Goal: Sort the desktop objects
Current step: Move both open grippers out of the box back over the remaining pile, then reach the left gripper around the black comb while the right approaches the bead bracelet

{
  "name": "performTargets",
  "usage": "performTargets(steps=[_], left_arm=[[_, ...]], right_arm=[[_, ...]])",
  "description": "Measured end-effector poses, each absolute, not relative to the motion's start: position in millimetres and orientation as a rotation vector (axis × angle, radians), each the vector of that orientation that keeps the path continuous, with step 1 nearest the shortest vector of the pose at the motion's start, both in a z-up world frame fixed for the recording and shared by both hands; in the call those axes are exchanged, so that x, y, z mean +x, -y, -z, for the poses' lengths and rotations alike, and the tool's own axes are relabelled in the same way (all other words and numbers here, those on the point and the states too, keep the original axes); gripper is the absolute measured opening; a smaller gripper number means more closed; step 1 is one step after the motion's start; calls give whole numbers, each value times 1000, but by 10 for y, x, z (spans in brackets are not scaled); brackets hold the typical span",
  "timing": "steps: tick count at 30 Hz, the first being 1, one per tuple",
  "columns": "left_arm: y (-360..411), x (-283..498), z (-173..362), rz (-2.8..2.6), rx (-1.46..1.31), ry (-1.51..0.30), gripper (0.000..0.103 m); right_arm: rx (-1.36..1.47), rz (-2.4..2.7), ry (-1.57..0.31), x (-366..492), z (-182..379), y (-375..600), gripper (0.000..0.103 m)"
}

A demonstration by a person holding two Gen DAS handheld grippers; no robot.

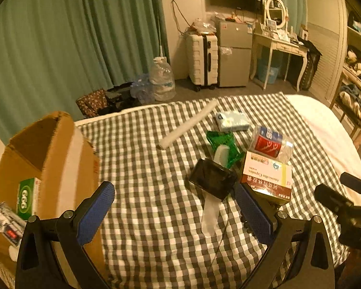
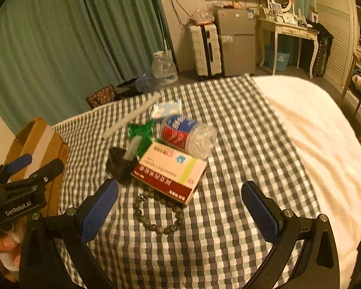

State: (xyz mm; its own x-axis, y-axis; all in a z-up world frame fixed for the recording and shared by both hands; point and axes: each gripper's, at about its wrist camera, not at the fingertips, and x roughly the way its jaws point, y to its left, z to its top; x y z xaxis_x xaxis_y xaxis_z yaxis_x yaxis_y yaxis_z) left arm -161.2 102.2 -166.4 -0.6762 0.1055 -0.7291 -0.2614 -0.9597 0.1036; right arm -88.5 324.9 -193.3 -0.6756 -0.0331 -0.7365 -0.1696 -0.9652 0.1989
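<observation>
On the checked cloth (image 1: 144,168) lies a pile: a red-and-white medicine box (image 1: 267,178) (image 2: 170,173), a plastic bottle with a red-and-blue label (image 1: 270,143) (image 2: 187,134), a green packet (image 1: 225,144) (image 2: 142,132), a black object (image 1: 213,179) (image 2: 120,166), a white tube (image 1: 189,124) (image 2: 132,118), a tissue pack (image 1: 232,120) (image 2: 167,108) and a bead bracelet (image 2: 156,214). My left gripper (image 1: 175,209) is open and empty, short of the black object. My right gripper (image 2: 180,214) is open and empty over the bracelet.
A cardboard box (image 1: 48,168) (image 2: 38,144) stands at the left and holds a green box (image 1: 27,197) and a small bottle (image 1: 4,224). White bedding (image 2: 312,132) lies to the right. A suitcase (image 1: 202,60), fridge and dressing table stand beyond.
</observation>
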Motion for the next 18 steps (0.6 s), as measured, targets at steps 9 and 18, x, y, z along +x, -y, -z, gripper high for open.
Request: performTargets(steps=[9,18], left_arm=[[-1124,-1718,2058,-2619,-1233,-308,103],[-1127,-1813,2514,-2516,-1370,-279,97]], right_arm=[[-1330,-2746,-411,-967,2260,-3258,99],[-1443,-2727,-400,-1042,2491,-3180,78]])
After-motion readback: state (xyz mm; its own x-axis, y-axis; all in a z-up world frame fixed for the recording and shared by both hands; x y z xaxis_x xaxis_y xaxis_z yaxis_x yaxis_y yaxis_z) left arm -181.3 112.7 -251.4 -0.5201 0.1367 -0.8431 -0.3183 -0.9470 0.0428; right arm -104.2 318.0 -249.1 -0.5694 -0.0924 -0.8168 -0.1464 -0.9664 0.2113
